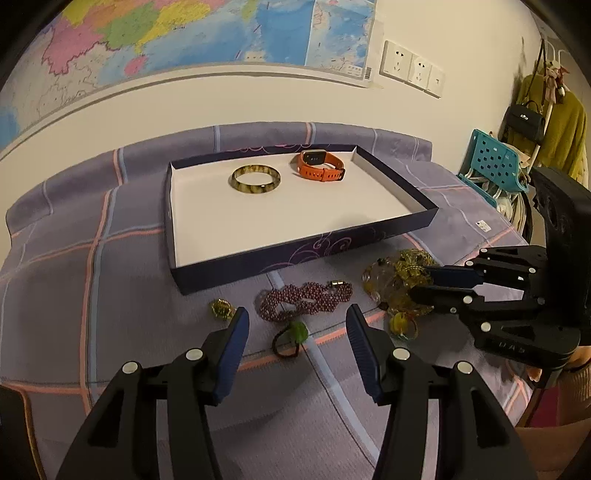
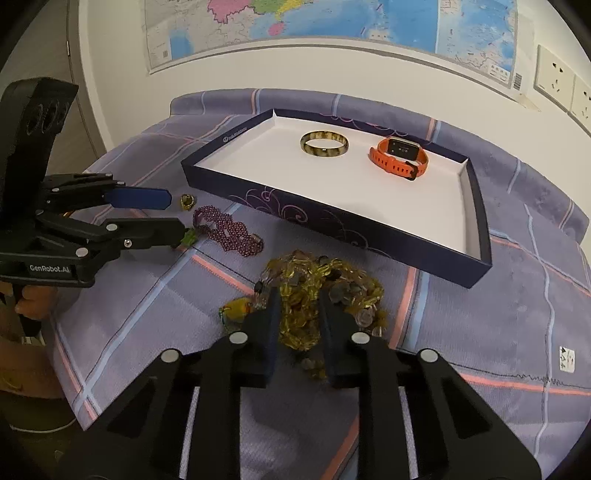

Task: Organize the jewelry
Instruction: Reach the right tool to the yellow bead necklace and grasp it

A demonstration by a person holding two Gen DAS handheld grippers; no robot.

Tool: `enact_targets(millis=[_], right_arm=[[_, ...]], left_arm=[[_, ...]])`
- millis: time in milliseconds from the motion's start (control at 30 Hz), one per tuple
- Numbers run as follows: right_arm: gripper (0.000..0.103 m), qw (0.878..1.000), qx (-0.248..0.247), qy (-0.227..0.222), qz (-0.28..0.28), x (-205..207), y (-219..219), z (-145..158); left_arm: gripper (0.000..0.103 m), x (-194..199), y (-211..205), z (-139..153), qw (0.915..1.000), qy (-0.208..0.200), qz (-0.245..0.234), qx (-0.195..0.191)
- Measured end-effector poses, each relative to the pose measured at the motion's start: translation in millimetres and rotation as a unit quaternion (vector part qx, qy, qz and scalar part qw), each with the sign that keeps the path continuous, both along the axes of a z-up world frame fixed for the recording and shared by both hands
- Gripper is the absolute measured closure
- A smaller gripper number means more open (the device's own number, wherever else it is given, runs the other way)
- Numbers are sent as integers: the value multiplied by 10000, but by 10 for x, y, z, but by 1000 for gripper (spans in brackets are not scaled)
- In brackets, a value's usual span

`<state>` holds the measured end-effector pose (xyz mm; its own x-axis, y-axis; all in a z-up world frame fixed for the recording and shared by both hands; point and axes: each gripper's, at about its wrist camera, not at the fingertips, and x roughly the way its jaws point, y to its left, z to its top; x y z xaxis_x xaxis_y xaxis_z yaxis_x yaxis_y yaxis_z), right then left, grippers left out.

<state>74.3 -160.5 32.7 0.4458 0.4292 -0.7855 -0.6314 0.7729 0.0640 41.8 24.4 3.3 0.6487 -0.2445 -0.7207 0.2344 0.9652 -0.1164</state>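
Purple checked cloth (image 1: 110,280) with pink and pale blue lines covers a table set against a cream wall, where a coloured map (image 1: 184,33) hangs. On the cloth sits a shallow dark blue box lid (image 1: 306,254) with a white floor, holding a mottled amber-green bangle (image 1: 256,178) and, near it, an orange-strapped smartwatch (image 1: 320,166). In front of the lid lie loose pieces: a coiled maroon bead necklace (image 1: 304,300), a small yellow-green ring (image 1: 221,308), a dark ring with a green stone (image 1: 291,338), and a tangled heap of amber and clear beads (image 2: 317,291). The left gripper (image 1: 297,319) hovers with jaws apart above the green-stone ring, not touching it. The right gripper (image 2: 297,295) has its jaws pressed in on the amber bead heap.
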Motion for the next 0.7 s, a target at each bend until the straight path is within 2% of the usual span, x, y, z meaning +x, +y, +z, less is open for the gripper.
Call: enact_targets(millis=[133, 333, 467, 567, 700], right_arm=[[95, 9995, 282, 38, -166, 11, -123, 81], [98, 9957, 869, 92, -308, 6, -328, 295], [98, 9905, 1324, -53, -373, -14, -493, 557], [98, 9896, 1382, -164, -372, -27, -524, 680], [98, 9894, 1374, -17, -466, -1, -525, 616]], left_arm=[[51, -32, -3, -10, 10000, 2, -5, 4], [51, -80, 9, 9, 10000, -50, -20, -54], [51, -110, 4, 5, 9999, -58, -74, -57], [51, -121, 12, -10, 9999, -25, -80, -88], [51, -137, 24, -30, 9999, 13, -53, -110]])
